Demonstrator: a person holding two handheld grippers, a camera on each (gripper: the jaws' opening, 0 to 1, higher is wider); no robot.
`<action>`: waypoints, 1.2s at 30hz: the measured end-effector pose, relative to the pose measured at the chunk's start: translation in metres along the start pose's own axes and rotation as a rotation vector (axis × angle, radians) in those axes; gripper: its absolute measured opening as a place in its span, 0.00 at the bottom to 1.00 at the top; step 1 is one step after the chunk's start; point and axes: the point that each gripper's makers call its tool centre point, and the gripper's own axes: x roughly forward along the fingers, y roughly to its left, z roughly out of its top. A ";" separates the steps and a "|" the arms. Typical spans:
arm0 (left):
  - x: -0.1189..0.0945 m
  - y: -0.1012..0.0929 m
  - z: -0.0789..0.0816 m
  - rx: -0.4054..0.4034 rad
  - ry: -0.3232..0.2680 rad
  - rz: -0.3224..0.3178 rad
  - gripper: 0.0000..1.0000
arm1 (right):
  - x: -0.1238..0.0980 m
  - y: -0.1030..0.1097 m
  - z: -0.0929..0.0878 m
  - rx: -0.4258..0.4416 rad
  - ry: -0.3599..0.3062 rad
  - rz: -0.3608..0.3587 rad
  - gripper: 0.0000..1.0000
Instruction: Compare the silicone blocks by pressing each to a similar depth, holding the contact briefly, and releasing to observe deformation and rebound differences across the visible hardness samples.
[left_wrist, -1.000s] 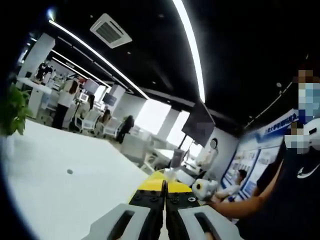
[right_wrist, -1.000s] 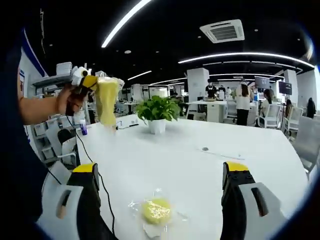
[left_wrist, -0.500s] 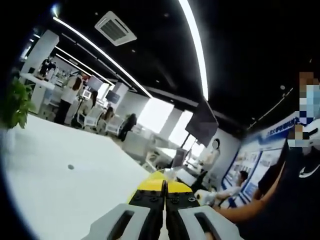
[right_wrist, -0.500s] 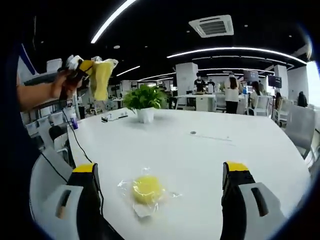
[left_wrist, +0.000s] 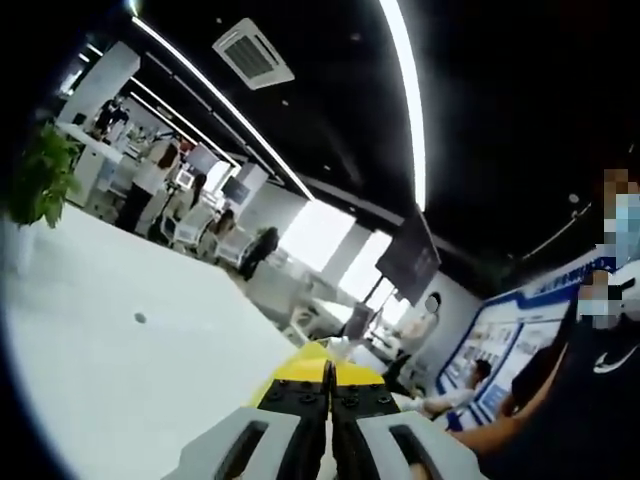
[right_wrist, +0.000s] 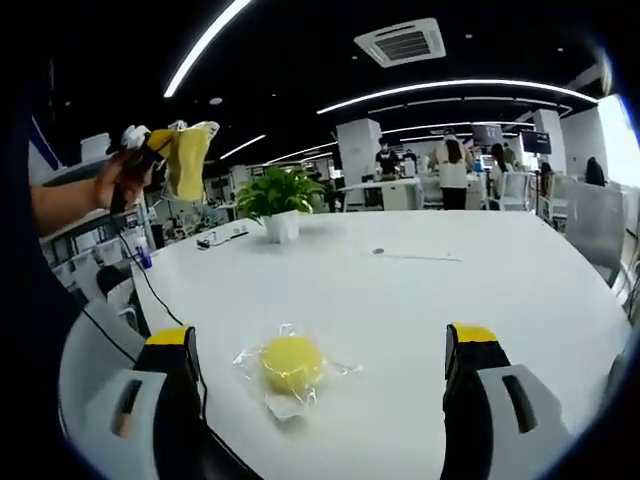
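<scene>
A round yellow silicone block (right_wrist: 292, 362) in a clear plastic bag lies on the white table (right_wrist: 420, 300), just ahead of my right gripper (right_wrist: 320, 338). That gripper is open, its jaws wide apart on either side of the block and not touching it. At the upper left of the right gripper view, a hand holds my left gripper (right_wrist: 163, 140) up in the air. It is shut on a second yellow block in a bag (right_wrist: 188, 160), which hangs from it. In the left gripper view my left gripper (left_wrist: 328, 378) has its jaws pressed together.
A potted plant (right_wrist: 277, 195) stands at the far side of the table, also seen as the plant (left_wrist: 40, 175) at the left. A black cable (right_wrist: 150, 290) runs along the table's left edge. People, desks and chairs fill the background.
The right gripper view has come lower and closer to the block on the table. The left gripper with its hanging bag now sits further left in that view.
</scene>
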 end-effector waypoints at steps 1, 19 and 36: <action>0.000 0.000 -0.001 -0.003 0.002 -0.001 0.00 | 0.001 -0.001 -0.002 0.002 0.005 0.001 0.96; -0.001 -0.004 0.002 -0.019 -0.012 -0.003 0.00 | 0.000 0.003 -0.008 0.012 0.018 0.011 0.96; 0.000 -0.005 0.002 -0.037 -0.020 -0.014 0.00 | -0.004 0.003 -0.009 0.012 0.018 0.009 0.96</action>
